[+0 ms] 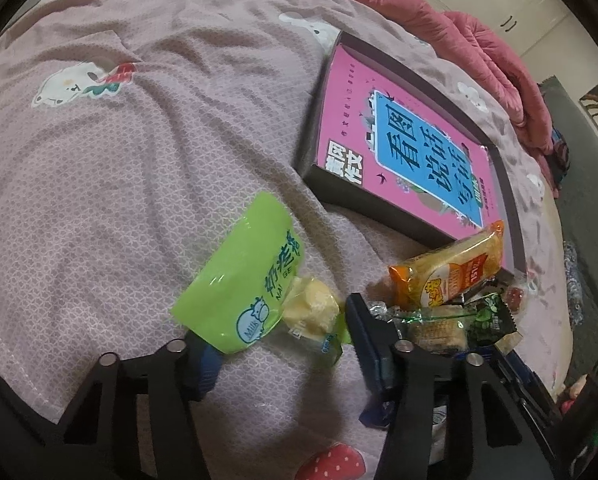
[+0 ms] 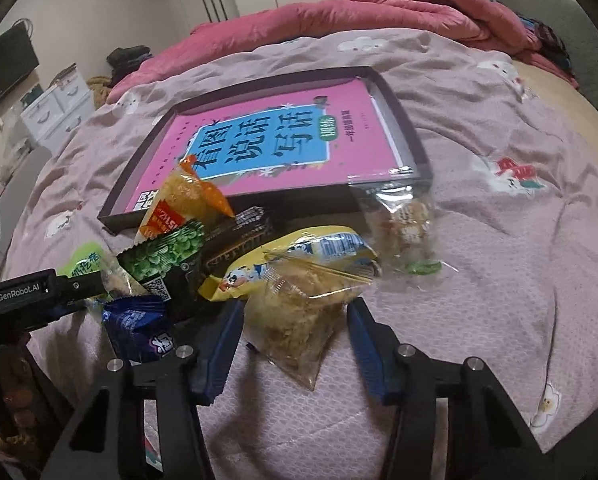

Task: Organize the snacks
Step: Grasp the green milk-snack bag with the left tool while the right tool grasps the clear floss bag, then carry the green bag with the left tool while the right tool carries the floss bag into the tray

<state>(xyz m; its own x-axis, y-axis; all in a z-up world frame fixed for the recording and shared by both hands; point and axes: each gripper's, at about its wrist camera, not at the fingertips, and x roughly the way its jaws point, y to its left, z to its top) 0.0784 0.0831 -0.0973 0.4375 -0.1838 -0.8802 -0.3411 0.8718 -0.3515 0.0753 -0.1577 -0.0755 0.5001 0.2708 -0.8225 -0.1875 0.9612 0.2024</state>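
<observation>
Green plastic snack packet (image 1: pixel 235 276): "Milk" inside a blue cow badge, "NAI GE" beside Chinese characters. Pink book in the dark box (image 2: pixel 283 148): large black characters "看图说话写话" on a blue panel. Black left gripper body (image 2: pixel 23 294): "GenRobot.AI". Orange snack packet (image 1: pixel 451 272): "1512", upside down.

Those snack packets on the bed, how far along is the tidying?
Barely started. The dark tray holds only a pink book; just the orange packet leans over its edge. The left hand-held gripper straddles the green milk-candy packet, and the right hand-held gripper straddles a clear bag of pale snacks. Left over: the green-pea packet, blue packet, yellow packet and another clear bag.
</observation>
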